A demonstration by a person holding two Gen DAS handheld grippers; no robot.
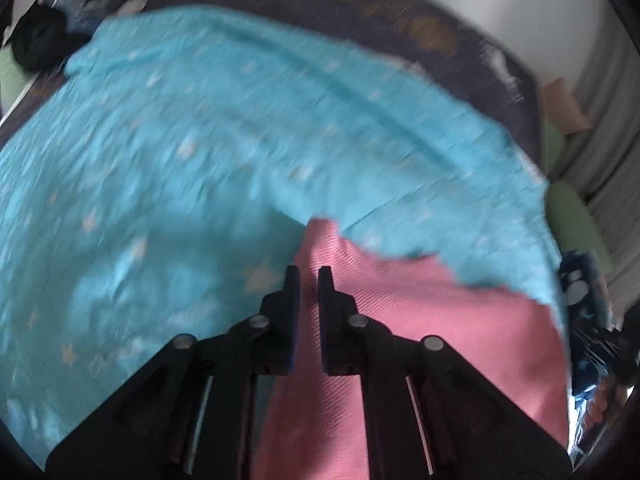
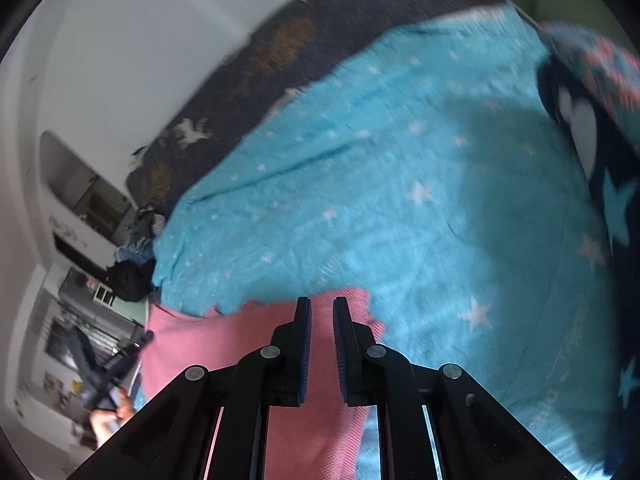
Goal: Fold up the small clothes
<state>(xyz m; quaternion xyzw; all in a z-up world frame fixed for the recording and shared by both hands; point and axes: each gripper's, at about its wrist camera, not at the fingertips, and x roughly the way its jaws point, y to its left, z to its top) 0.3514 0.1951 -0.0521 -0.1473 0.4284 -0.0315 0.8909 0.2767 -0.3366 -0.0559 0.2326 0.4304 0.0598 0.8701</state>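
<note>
A pink cloth (image 1: pixel 420 344) is seen lying on a turquoise star-printed blanket (image 1: pixel 180 140) spread over a bed. The left gripper (image 1: pixel 308 276) is held above the cloth with fingers slightly parted, nothing gripped. The right gripper (image 2: pixel 321 308) is likewise held over the cloth's edge, narrowly open and empty. Folding appears hardly begun; no finished fold can be made out. Faint script is printed on the blanket, but it cannot be read through blur.
</note>
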